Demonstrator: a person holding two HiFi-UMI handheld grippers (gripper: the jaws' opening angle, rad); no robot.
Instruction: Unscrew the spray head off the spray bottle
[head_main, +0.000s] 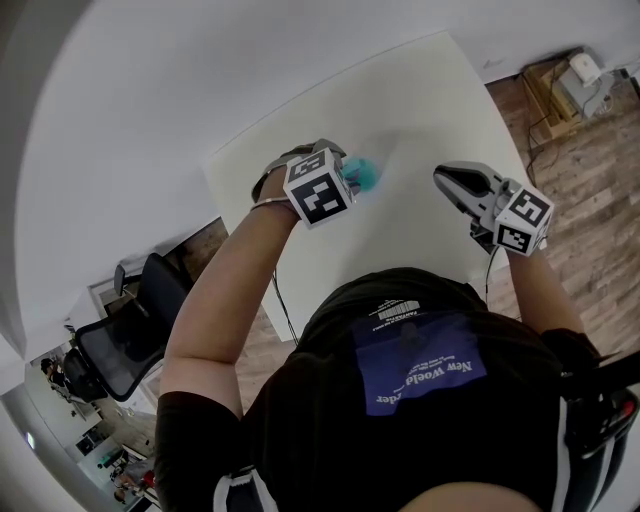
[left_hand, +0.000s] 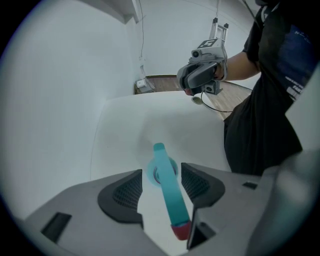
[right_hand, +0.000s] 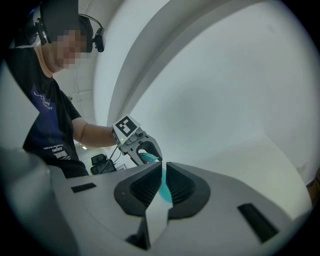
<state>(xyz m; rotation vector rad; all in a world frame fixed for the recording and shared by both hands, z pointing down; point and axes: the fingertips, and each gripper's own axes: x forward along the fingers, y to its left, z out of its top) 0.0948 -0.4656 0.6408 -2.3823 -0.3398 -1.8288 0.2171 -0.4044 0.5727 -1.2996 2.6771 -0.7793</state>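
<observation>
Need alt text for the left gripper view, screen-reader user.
The left tongs stand open around a teal spray bottle seen from above on a white table, its red-tipped spray head pointing toward the camera. Beyond, the right tongs hang shut above the table, held by a person in a dark shirt.

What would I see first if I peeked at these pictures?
The bright teal spray bottle jumps out: it is between the open jaws of the left gripper, over the white table. Next comes the black-and-white marker cube on that gripper. The right gripper waits off to the right, jaws shut, with nothing in it.
</observation>
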